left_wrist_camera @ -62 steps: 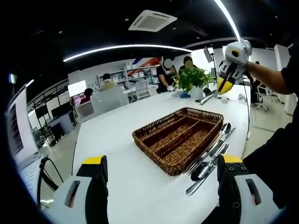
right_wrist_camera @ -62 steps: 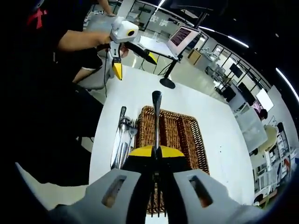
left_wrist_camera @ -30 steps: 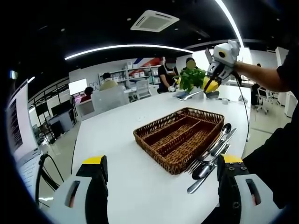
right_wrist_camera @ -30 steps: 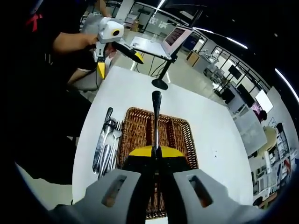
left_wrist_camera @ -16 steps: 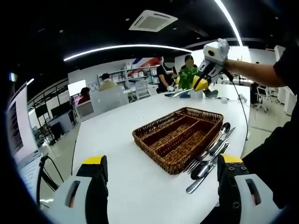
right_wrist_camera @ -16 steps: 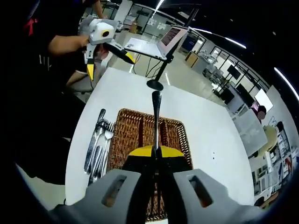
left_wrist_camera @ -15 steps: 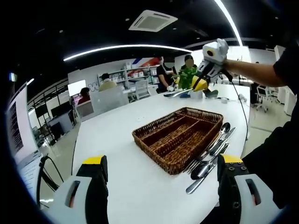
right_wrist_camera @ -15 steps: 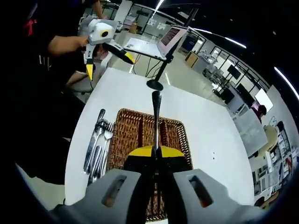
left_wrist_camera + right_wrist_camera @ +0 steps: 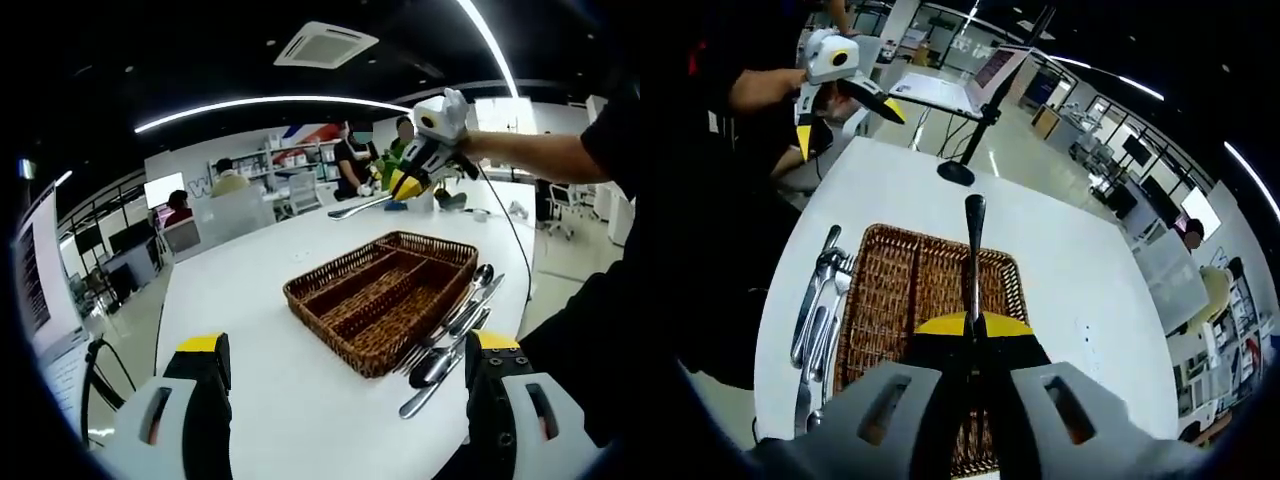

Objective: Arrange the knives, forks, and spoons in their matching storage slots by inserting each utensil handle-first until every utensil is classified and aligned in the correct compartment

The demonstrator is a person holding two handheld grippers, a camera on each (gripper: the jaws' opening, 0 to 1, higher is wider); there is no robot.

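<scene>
In the left gripper view, the left gripper (image 9: 345, 400), grey with yellow-tipped black jaws, sits low over the broad white table (image 9: 250, 300) with its jaws spread wide apart and nothing between them. Ahead of it lies the rectangular brown wicker tray (image 9: 385, 295), divided lengthwise into long slots that look bare from here. Just beside the tray's near-right edge rests a loose bundle of silver cutlery (image 9: 452, 330), spoons and forks lying side by side on the tabletop. Above the far end of the tray the right gripper (image 9: 405, 185) hangs in the air on a bare forearm (image 9: 540, 155), pinching a long silver utensil (image 9: 362, 207) that sticks out level towards the left, well clear of the tray. People sit at desks by a green potted plant (image 9: 395, 160) in the background.

In the right gripper view, the right gripper (image 9: 971, 322) has its jaws pressed tight on the silver utensil (image 9: 973, 250), whose dark rounded handle end points straight ahead over the wicker tray (image 9: 900, 300) below. The cutlery bundle (image 9: 817, 310) lies along the tray's left side on the white table (image 9: 1070, 300). The left gripper (image 9: 845, 100) shows at upper left, held by a hand, jaws splayed open, off the table's far corner. Which kind of utensil is held I cannot tell, its head being hidden in the jaws
</scene>
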